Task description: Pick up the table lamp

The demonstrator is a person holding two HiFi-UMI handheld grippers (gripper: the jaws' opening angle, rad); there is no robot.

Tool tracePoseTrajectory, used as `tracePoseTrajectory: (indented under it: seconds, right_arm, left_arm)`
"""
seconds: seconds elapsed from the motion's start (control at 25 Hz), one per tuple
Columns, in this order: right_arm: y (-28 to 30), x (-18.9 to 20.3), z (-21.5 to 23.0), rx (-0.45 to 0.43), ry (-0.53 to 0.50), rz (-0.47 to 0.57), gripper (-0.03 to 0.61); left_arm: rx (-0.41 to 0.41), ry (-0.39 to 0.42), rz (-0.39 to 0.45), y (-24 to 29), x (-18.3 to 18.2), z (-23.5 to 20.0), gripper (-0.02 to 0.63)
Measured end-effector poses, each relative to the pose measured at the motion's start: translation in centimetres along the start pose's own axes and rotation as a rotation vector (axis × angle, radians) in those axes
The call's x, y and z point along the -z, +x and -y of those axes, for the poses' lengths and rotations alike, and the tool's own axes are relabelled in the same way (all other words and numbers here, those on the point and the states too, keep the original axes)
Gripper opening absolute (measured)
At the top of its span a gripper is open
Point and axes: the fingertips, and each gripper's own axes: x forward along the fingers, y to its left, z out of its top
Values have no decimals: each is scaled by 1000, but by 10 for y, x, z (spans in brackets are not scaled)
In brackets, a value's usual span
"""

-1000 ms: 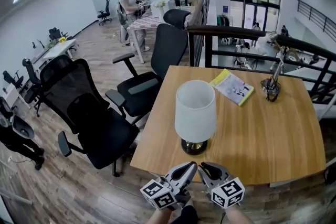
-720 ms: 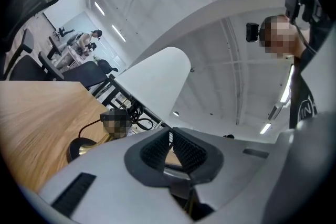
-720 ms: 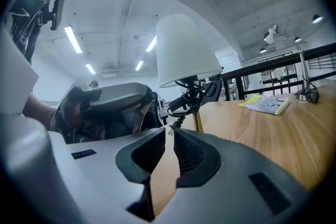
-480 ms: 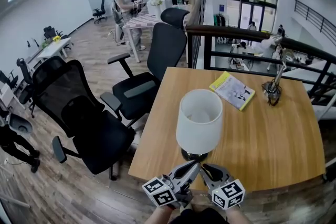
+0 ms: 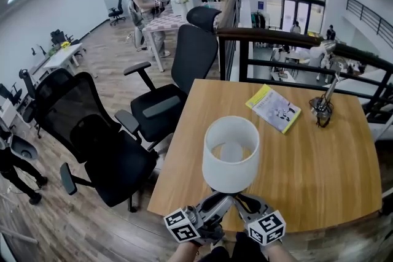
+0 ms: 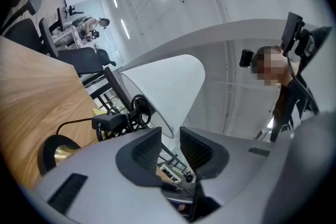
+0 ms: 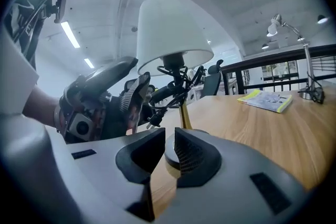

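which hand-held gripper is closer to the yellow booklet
Right. The right hand-held gripper is at the near edge of the table, on the side toward the yellow booklet; the left hand-held gripper sits beside it, farther left.

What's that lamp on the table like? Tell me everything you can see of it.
The table lamp has a white tapered shade, open at the top, on a thin brass-coloured stem and a round dark base with a gold centre. A black cable is bundled under the shade. It stands upright near the front edge of the wooden table. The left gripper and right gripper sit close to its base, each slightly open, holding nothing.
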Motion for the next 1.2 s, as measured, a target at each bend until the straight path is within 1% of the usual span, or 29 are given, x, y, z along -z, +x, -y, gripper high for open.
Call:
tracePoseTrajectory:
  seconds: [0.16,0.36,0.6,0.68,0.76,0.88,0.96,1.12,1.2]
  right_arm:
    - [12,-11,16,-28,-30,0,55]
    - [24,-12,25,-75,-65,-16,55]
    - [36,-11,34,-118,-81,-18,55]
    - [38,-12,37,-125,-86,-11,57]
    - [41,-12,40,-131,-83,-7,64]
    - [45,-12,45,-155,-68,-9,111]
    - [49,-14,47,-179,-57,-3,125]
    - [58,-16,50,-212,-40,0,130]
    - [61,-18,52,-218,-35,6,131]
  left_arm:
    - [66,-21,28,9,-5,0,100]
    - [123,-31,33,15,-6,2,100]
    - [200,-31,12,24,-4,11,100]
    - [215,-27,7,27,-4,13,97]
    - [219,-23,8,28,-7,14,76]
    - [212,-15,13,32,-9,14,66]
    - [197,-9,21,35,-12,12,61]
    - [177,-2,53,43,-22,2,53]
    - [172,8,54,49,-28,-3,48]
